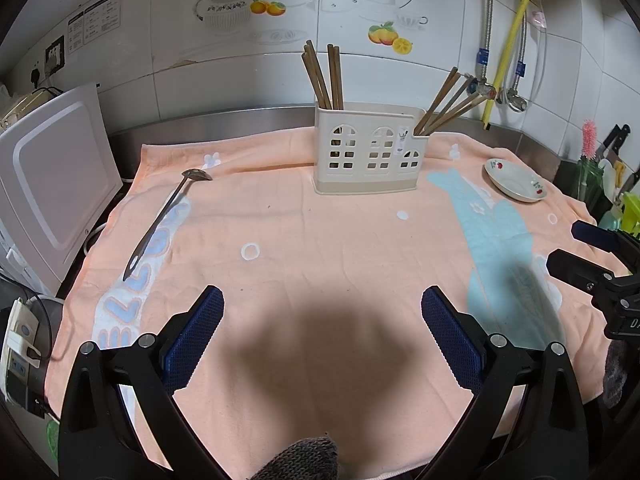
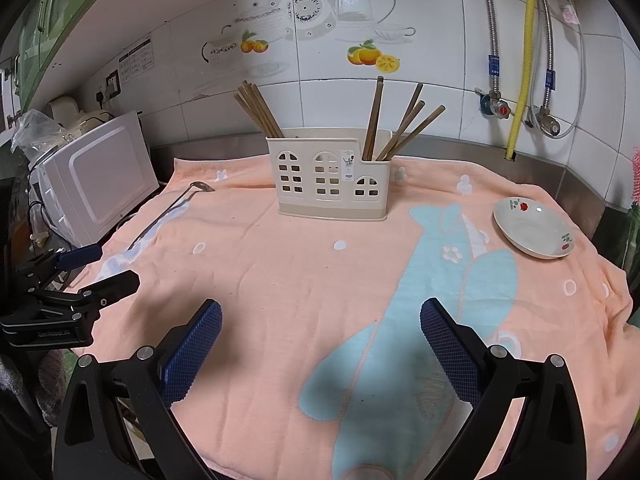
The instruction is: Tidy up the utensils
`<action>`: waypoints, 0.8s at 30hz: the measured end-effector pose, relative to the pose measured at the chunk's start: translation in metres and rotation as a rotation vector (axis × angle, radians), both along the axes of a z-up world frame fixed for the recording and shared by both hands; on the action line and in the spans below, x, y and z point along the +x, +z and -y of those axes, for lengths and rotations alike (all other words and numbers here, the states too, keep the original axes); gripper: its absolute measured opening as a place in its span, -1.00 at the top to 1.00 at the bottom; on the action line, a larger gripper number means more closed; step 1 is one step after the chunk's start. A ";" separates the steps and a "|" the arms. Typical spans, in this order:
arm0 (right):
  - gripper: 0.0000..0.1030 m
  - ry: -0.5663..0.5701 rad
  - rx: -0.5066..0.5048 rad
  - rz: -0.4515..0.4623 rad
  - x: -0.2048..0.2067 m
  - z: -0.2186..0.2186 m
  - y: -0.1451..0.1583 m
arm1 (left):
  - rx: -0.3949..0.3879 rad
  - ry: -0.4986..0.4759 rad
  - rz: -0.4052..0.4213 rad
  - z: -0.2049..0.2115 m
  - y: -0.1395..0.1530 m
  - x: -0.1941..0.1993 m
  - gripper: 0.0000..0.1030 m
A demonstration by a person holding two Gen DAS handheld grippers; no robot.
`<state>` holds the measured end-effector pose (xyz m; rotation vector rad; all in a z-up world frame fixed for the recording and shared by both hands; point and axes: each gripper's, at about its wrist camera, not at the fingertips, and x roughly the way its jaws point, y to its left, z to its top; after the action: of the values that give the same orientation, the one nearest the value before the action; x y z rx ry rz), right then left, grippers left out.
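Observation:
A cream utensil holder (image 1: 370,152) (image 2: 332,180) shaped like a house stands at the back of the peach towel (image 1: 312,248) (image 2: 304,280). Wooden chopsticks (image 1: 324,76) (image 2: 260,110) stand in its left part and more chopsticks (image 1: 448,100) (image 2: 400,124) lean in its right part. A long metal spoon (image 1: 160,220) (image 2: 172,208) lies on the towel at the left. My left gripper (image 1: 322,312) is open and empty above the towel's front. My right gripper (image 2: 320,324) is open and empty, well short of the holder.
A small white dish (image 1: 516,180) (image 2: 534,228) sits on the towel at the right. A white microwave (image 1: 52,176) (image 2: 96,176) stands at the left. Pipes and valves (image 2: 516,108) run along the tiled wall. Each gripper shows in the other's view, the right gripper (image 1: 580,256) and the left gripper (image 2: 96,268).

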<state>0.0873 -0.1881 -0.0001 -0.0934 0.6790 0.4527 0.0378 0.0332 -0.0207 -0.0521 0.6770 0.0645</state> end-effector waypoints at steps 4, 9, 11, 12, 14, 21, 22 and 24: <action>-0.86 0.000 0.001 -0.002 0.000 0.000 0.000 | -0.001 0.001 -0.002 0.000 0.000 0.000 -0.90; -0.86 -0.001 0.002 0.000 0.000 -0.001 0.000 | -0.001 -0.001 -0.002 0.001 -0.001 0.000 -0.90; -0.86 -0.001 0.004 0.000 0.000 -0.001 0.001 | -0.002 -0.001 -0.001 0.001 -0.001 0.000 -0.90; -0.86 0.001 0.006 -0.001 0.000 -0.001 0.001 | -0.002 0.000 -0.002 0.001 -0.001 0.000 -0.90; -0.86 0.000 0.003 -0.001 0.000 -0.001 0.001 | -0.002 0.001 -0.004 0.001 -0.001 0.000 -0.90; -0.86 0.002 0.010 -0.001 -0.001 -0.001 0.000 | -0.001 0.002 -0.005 0.001 -0.001 0.000 -0.90; -0.86 0.002 0.008 -0.001 -0.001 -0.001 0.000 | -0.001 0.002 -0.006 0.001 -0.001 0.000 -0.90; -0.87 0.002 0.011 -0.002 -0.001 -0.001 0.000 | -0.003 0.002 -0.006 0.001 -0.001 0.000 -0.90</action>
<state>0.0864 -0.1874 0.0002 -0.0838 0.6782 0.4587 0.0382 0.0323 -0.0216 -0.0550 0.6829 0.0653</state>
